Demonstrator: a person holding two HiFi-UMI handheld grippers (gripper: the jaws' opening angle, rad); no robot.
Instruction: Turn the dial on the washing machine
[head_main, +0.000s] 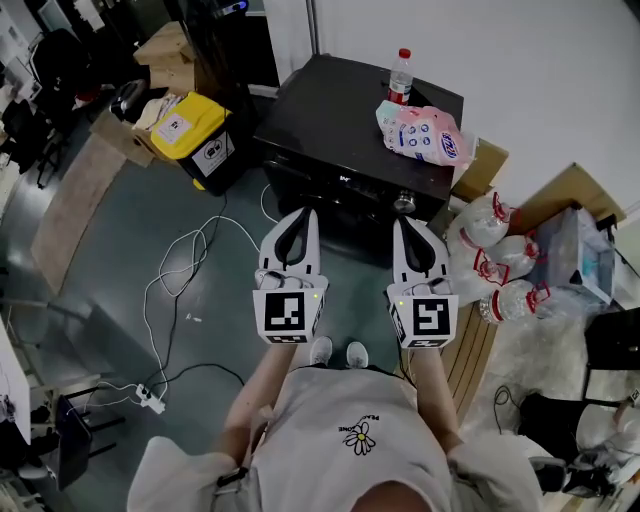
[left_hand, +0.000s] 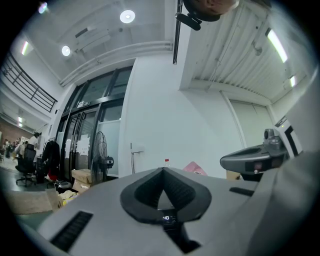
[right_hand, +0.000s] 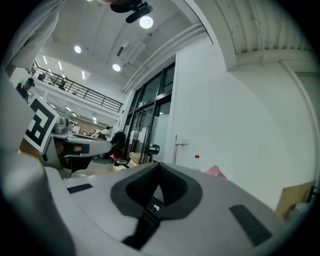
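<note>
The round silver dial is set at the right end of the boxy black washing machine's front, close to the right tool. That tool and the left tool, of white plastic, are held closed and empty, with their ribbed black pads met at the tips. A clear red-capped bottle and a pink printed pack are laid on the machine's top. The grey floor is crossed by white cable.
</note>
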